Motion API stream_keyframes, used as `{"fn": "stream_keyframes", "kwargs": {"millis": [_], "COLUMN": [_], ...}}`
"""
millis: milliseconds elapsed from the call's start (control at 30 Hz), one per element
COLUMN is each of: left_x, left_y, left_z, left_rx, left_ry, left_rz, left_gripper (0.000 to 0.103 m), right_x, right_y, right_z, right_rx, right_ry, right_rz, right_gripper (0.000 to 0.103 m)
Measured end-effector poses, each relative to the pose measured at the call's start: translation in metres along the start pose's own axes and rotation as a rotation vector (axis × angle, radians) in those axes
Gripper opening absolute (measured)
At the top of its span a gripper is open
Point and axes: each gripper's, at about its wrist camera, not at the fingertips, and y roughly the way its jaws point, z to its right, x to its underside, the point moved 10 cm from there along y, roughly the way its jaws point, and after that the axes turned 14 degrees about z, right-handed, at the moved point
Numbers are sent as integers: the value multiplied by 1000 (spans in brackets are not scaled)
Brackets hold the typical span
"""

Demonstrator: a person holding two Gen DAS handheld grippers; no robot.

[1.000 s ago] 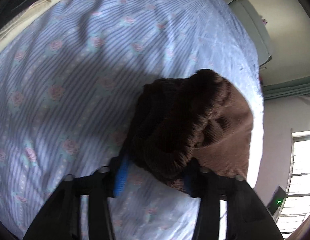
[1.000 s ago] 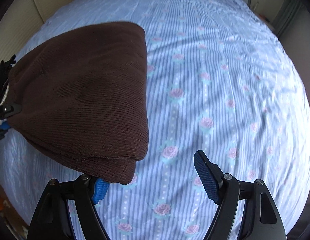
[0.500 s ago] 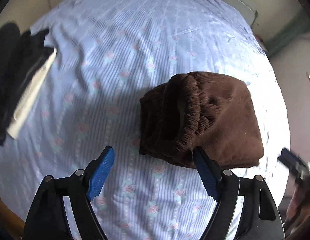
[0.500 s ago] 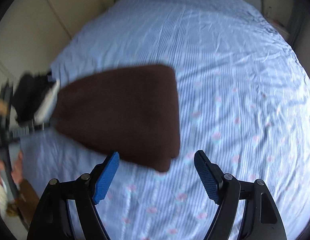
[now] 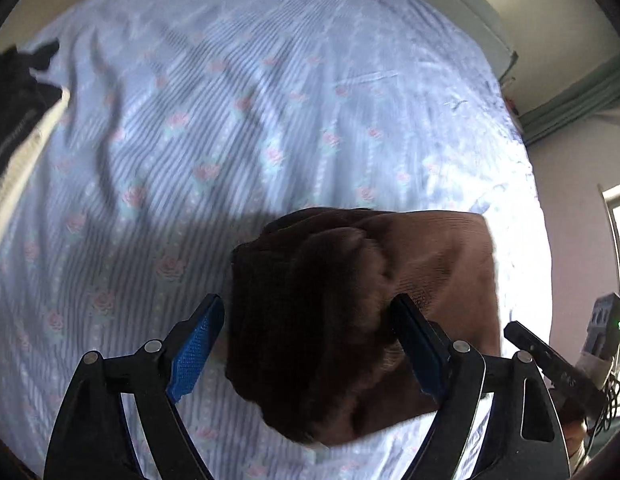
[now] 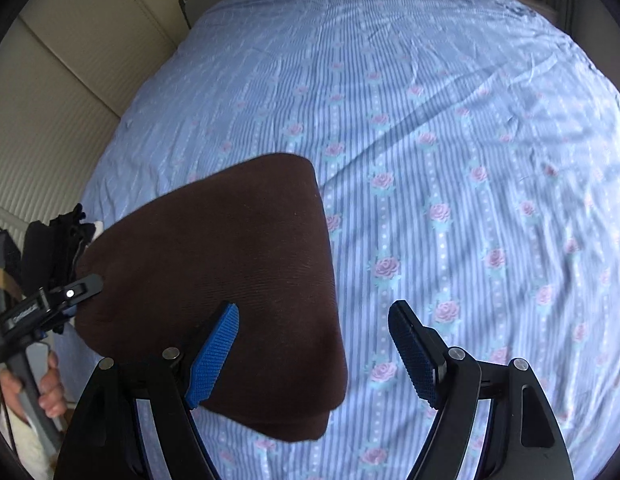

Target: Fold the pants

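While lying as a compact brown bundle on the striped, rose-print bedsheet (image 6: 430, 128), pants (image 6: 213, 280) look folded down several times already: smooth top layer and a stacked edge at the near corner in the right wrist view. From the left wrist view, pants (image 5: 350, 300) show the bunched elastic waistband end, lumpy and rounded, not squared off.

Left gripper (image 5: 310, 344): wide open, blue pads straddling the waistband end, one pad on each side; can't tell whether either pad touches cloth, nothing clamped. Right gripper (image 6: 314, 356): also wide open, left pad over the near part of the bundle, right pad over bare sheet, so sitting at the bundle's corner w/ nothing held. Also visible at the left edge of the right wrist view, w/ the hand (image 6: 49, 392) on its handle: the left tool.

Progress, as a judgement: main folds look done, bundle small and resting near the bed's edge. Left to do, prob.: tidy or flatten the puffy waistband end, maybe one last tuck or a shift toward the dark clothes pile (image 5: 13, 112) off to the side w/ something pale under it. Can't say if another fold is meant; thickness suggests little room for one. Risk if grabbed at the waistband only: layers could slip and open up.
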Motion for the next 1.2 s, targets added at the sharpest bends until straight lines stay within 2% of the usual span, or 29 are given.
{"fn": "stream_keyframes", "kwargs": {"millis": [167,400,667,700,733,767,833,933,1067,1200], "left_x": [4,17,24,24,25,26,24,23,19,15], "left_y": [20,51,63,64,64,64,61,53,39,20], "left_z": [-17,-28,-28,-28,-26,-26,-26,-25,-22,-11], "left_rx": [32,144,225,233,256,262,252,237,209,205], "left_ry": [-17,-89,-152,-169,-195,-218,-237,-244,-225,-219], "left_rz": [-9,-49,-50,-53,-59,-61,-47,-42,-29,-8], "left_gripper": [88,93,94,92,84,83,73,65,58,56], "right_x": [11,23,28,28,28,28,28,26,17,5], "right_y": [29,63,82,84,85,86,85,78,61,32], "right_z": [1,7,6,5,3,2,-3,-7,-19,-33], "right_rx": [-18,-43,-46,-48,-50,-52,-77,-74,-89,-117], "right_ry": [12,42,42,48,57,65,89,71,45,19], "right_rz": [-37,-76,-61,-59,-57,-56,-61,-63,-44,4], "right_gripper": [78,78,78,78,77,72,61,53,41,38]}}
